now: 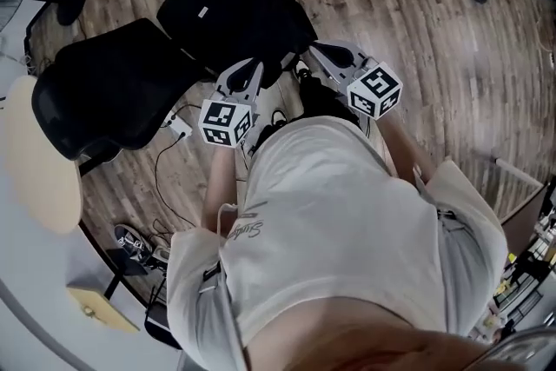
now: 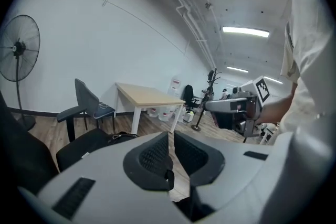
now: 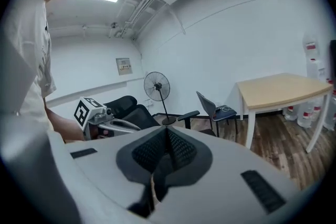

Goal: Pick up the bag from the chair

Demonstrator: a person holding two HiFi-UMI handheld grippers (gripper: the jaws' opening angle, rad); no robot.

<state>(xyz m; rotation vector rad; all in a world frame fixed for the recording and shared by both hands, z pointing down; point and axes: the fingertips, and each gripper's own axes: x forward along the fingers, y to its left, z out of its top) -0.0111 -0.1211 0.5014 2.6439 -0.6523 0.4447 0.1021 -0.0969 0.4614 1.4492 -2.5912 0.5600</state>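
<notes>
Bag (image 1: pixel 234 13) on chair (image 1: pixel 113 91), white label (image 1: pixel 204 11) illegible; L tool (image 2: pixel 171 139), R tool (image 3: pixel 167 134) jaws together, empty.

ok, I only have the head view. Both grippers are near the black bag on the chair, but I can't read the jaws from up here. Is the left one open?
Observer: No. In the left gripper view the left gripper is shut, jaws together, with nothing between them.
Operator: And the right?
Observer: In the right gripper view the right gripper is shut as well, and empty.
Operator: Is the left lined up on the bag?
Observer: Not really. In the left gripper view the bag sits low and to the left of the jaws, not between or straight ahead of them.
</notes>
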